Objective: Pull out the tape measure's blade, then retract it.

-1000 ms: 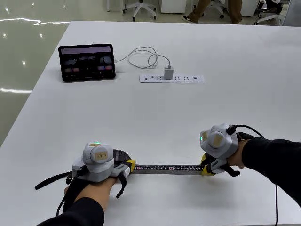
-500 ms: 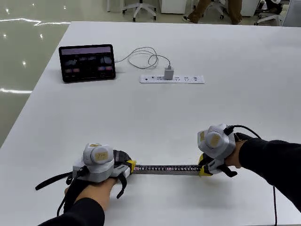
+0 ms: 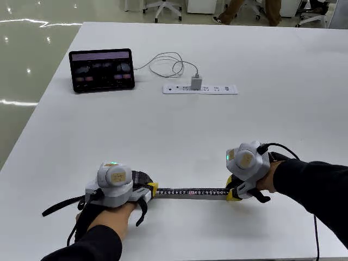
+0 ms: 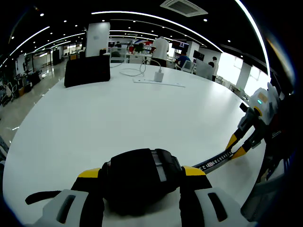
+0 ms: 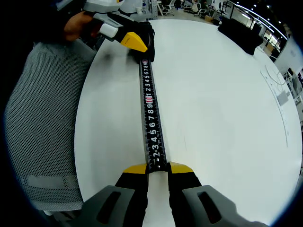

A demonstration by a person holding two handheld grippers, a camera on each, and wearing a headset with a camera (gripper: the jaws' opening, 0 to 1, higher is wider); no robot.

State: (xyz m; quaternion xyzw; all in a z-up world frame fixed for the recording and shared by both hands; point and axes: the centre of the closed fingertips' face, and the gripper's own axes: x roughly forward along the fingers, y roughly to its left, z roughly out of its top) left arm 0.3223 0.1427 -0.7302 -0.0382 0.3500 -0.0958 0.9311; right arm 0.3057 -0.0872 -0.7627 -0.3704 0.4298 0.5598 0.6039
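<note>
My left gripper (image 4: 142, 171) clamps its two yellow-tipped jaws around the one rounded black tape measure case (image 4: 137, 189), which sits between them. My right gripper (image 5: 157, 168) pinches the tip of the single flat, numbered blade (image 5: 151, 113). The blade runs straight from the case to those jaws, low over the smooth white table (image 5: 213, 94).
</note>
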